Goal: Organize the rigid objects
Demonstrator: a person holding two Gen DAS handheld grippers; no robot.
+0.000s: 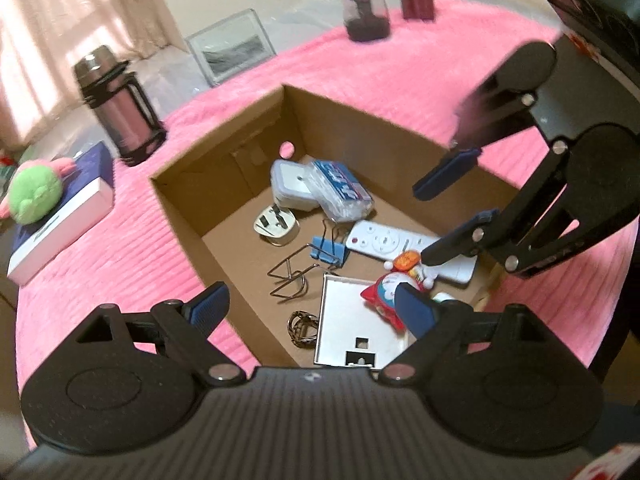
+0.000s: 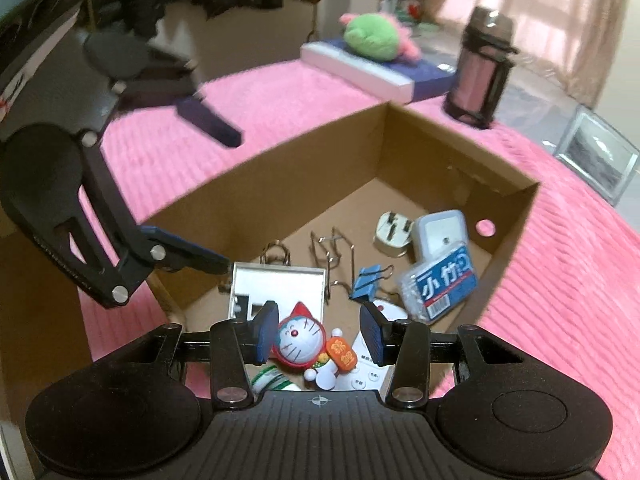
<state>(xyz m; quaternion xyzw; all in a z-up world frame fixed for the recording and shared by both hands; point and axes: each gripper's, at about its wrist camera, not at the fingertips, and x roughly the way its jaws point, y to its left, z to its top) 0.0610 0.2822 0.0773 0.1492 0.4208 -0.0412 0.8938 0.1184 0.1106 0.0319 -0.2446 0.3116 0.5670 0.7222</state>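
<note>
The toy figure (image 2: 298, 340) is seen lying in the cardboard box (image 2: 280, 184), between the spread fingers of the right claw (image 2: 319, 334), ungripped. The left claw (image 1: 312, 312) is held released above the box. Judged next: another loose item is to be fetched.

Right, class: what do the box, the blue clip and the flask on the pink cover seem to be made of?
Box: brown corrugated cardboard, matt, with folded flaps and a punched hole.
Blue clip: probably painted sheet metal, with bare shiny wire handles.
Flask: apparently polished steel, mirroring the pink cover, in a black, likely plastic, frame.
</note>
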